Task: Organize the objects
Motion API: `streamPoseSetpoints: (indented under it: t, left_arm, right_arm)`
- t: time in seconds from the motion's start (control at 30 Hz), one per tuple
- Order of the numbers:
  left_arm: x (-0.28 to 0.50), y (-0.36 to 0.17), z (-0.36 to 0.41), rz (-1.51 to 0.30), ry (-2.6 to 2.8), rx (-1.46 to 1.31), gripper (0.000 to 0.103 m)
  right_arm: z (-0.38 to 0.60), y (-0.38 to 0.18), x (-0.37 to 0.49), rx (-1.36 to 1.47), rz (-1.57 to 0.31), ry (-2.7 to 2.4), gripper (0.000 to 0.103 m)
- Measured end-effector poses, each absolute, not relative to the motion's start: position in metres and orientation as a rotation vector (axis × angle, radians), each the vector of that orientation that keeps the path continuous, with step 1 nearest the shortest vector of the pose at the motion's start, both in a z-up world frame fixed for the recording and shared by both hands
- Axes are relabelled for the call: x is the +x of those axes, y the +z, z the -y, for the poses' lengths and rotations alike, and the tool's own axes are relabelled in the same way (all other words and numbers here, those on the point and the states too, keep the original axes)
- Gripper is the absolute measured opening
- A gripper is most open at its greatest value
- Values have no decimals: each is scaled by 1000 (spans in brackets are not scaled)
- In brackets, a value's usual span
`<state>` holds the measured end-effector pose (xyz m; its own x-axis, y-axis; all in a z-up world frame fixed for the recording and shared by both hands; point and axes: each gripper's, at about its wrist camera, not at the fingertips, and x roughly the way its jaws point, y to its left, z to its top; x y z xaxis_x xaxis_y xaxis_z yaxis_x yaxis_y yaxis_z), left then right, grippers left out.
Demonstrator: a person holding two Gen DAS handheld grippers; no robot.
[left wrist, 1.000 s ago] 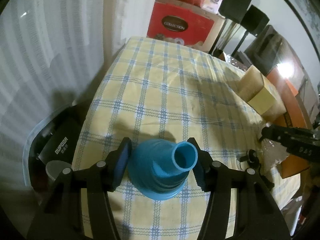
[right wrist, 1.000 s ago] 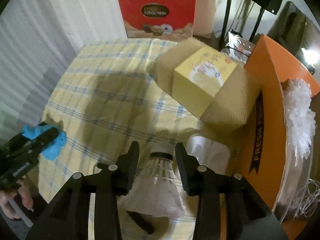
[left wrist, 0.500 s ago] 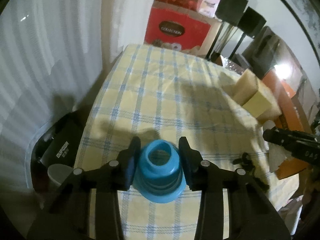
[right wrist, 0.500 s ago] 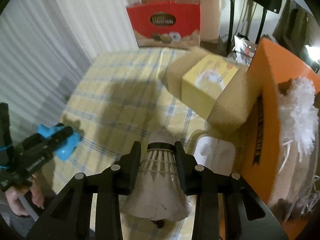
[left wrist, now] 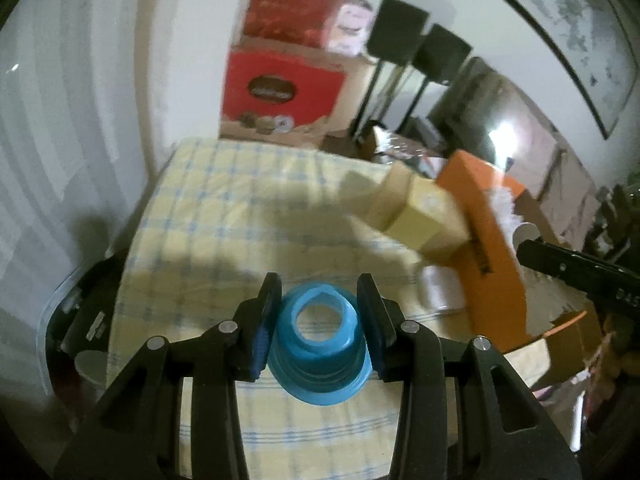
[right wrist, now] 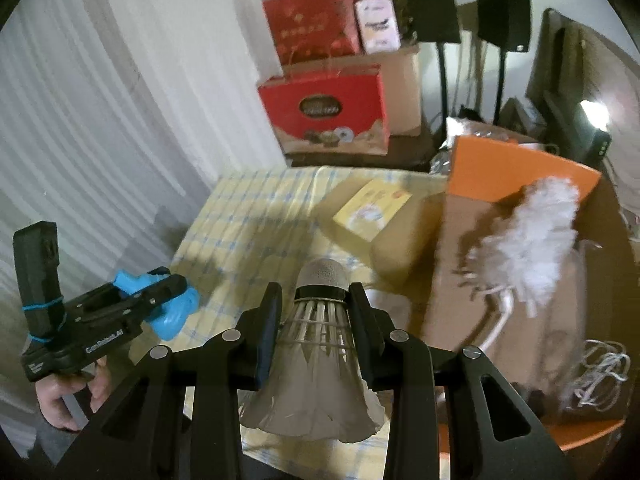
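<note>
My left gripper (left wrist: pixel 318 306) is shut on a blue funnel-shaped piece (left wrist: pixel 320 344), held above the near part of the yellow checked tablecloth (left wrist: pixel 240 208). From the right wrist view the same blue piece (right wrist: pixel 176 308) shows in the left gripper (right wrist: pixel 168 292) at the table's left edge, with a hand (right wrist: pixel 60 404) below. My right gripper (right wrist: pixel 316 300) is shut on a white feather shuttlecock (right wrist: pixel 316 364), cork end forward, lifted off the table. An open orange cardboard box (right wrist: pixel 516 168) with a white feather duster (right wrist: pixel 528 236) inside stands to the right.
A yellow box wrapped in tan foam (right wrist: pixel 380 216) lies on the cloth beside the orange box. A small white case (right wrist: pixel 390 308) lies near the shuttlecock. Red gift boxes (right wrist: pixel 324 108) and black stands (right wrist: pixel 440 60) stand behind the table. White curtain (right wrist: pixel 80 120) hangs at left.
Both grippers have risen with their loads and tilted up toward the room. The left gripper shut on the blue piece and lifted it; the shuttlecock came up off the cloth.
</note>
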<state>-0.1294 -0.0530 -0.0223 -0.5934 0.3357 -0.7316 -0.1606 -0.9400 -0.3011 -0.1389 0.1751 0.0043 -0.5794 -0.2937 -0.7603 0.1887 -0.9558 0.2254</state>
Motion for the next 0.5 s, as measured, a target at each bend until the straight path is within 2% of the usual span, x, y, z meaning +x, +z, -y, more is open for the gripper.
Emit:
streamPoseSetpoints:
  t: [0.43,0.47,0.5]
  left_arm:
    - [-127,31,-45,231,2379,-1118,35]
    - [-128,34,-52,227,2368,-1112,34]
    - [-127,37,-60,218,2357,-1105,28]
  right_arm:
    - [-272,31,-107,1228,326,-2714,34]
    - [-278,31,-106,1228,340,-2719,34]
    - [-284,31,-104,1227,358,-2723,34]
